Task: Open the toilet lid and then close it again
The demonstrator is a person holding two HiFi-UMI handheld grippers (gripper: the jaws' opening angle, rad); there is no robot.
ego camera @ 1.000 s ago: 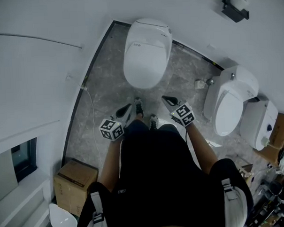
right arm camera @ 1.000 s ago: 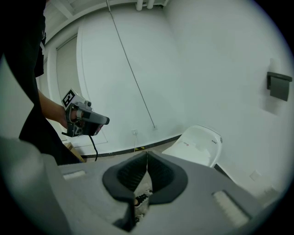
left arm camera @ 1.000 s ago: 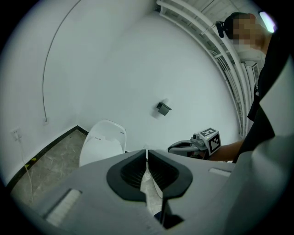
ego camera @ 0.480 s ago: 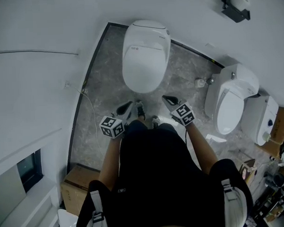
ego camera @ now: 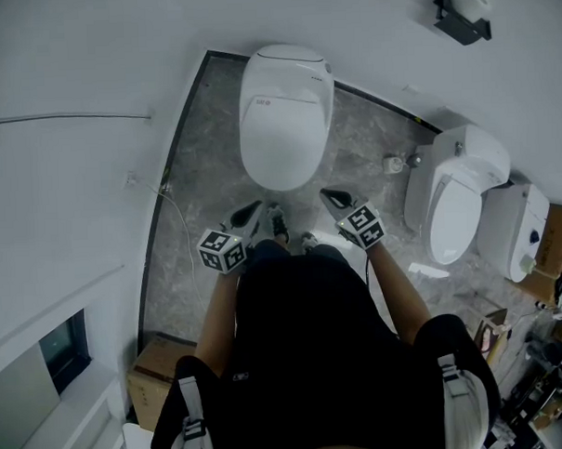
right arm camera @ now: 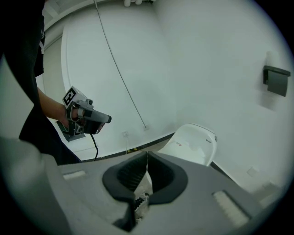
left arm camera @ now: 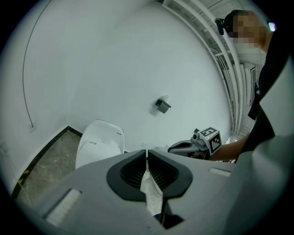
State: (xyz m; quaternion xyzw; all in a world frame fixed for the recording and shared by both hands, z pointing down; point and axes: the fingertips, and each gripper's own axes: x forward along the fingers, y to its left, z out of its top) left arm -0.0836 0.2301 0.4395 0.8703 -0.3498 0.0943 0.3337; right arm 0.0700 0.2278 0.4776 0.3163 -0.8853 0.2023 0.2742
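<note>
A white toilet (ego camera: 284, 79) is seen from above, set against the white wall at the top of the head view. Its long axis runs from that wall toward the person, and its rounded front end is pointed down the picture at the person's shoes (ego camera: 277, 219). The toilet lid (ego camera: 279, 140) is shut flat. It is smooth, glossy and egg-shaped, and a small mark is printed near its back left edge.

The floor (ego camera: 206, 204) is laid in grey mottled stone and is edged by a dark strip (ego camera: 180, 140) along the curved wall.

The left gripper (ego camera: 254, 209) and the right gripper (ego camera: 328, 196) are held side by side just short of the toilet's front, apart from it and aimed at it. On each, the dark ribbed jaws are pressed together with nothing between them.

A second white toilet (ego camera: 457, 202) is placed well off to the right.
</note>
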